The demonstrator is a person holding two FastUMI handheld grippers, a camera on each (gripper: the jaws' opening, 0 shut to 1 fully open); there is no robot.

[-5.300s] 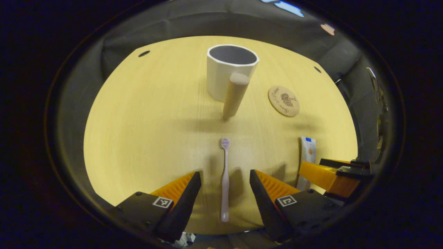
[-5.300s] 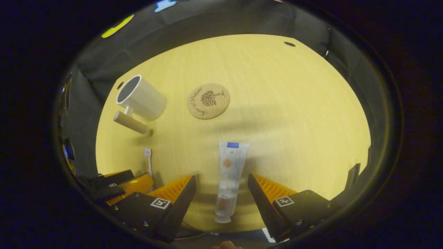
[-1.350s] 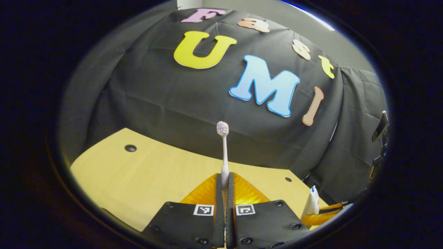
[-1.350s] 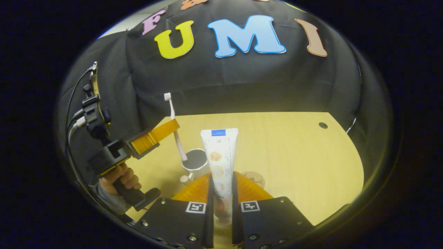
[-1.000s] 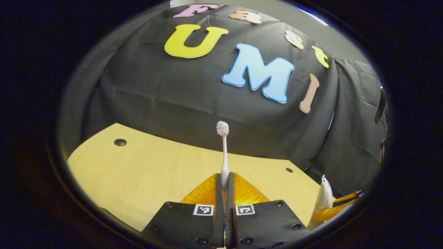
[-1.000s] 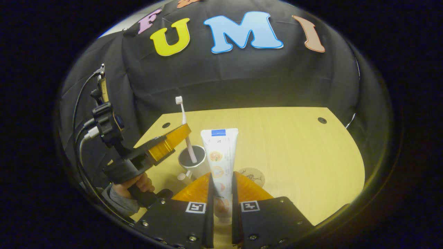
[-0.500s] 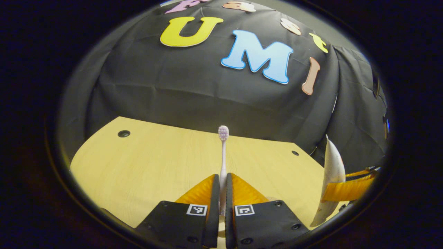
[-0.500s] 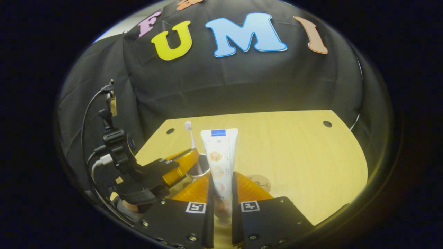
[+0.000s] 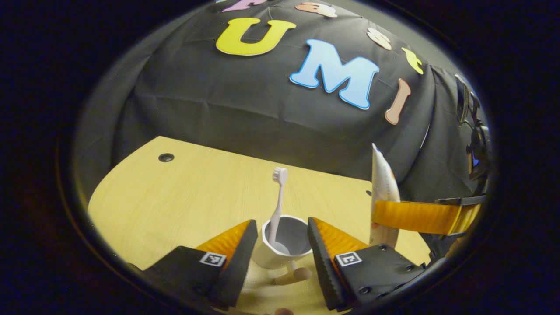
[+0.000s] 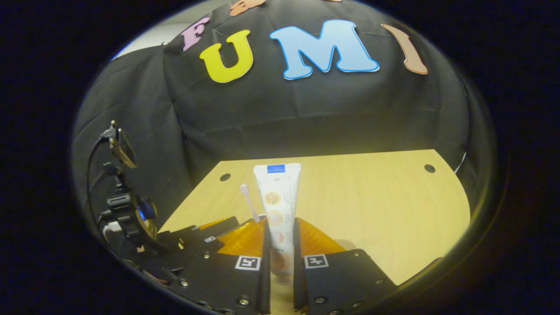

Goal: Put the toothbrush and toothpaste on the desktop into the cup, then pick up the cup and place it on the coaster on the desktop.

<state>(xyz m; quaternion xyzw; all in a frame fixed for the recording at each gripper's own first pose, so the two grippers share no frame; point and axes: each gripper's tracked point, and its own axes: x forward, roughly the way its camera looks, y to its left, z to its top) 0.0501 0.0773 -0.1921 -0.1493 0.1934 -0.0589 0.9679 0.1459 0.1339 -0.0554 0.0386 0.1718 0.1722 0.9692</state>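
Left claw (image 9: 280, 238) spread wide astride cup (image 9: 284, 243), toothbrush (image 9: 276, 205) standing inside, right claw (image 10: 280, 245) clamping upright toothpaste (image 10: 278, 205)

You've got a light wood desktop (image 9: 183, 192) w/ round cable holes (image 9: 166, 157) nr its far corners (image 10: 429, 168); black cloth wall (image 10: 306, 105) right behind it.

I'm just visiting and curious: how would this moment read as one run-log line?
left gripper: open | toothbrush: in cup | right gripper: shut on toothpaste | coaster: pending
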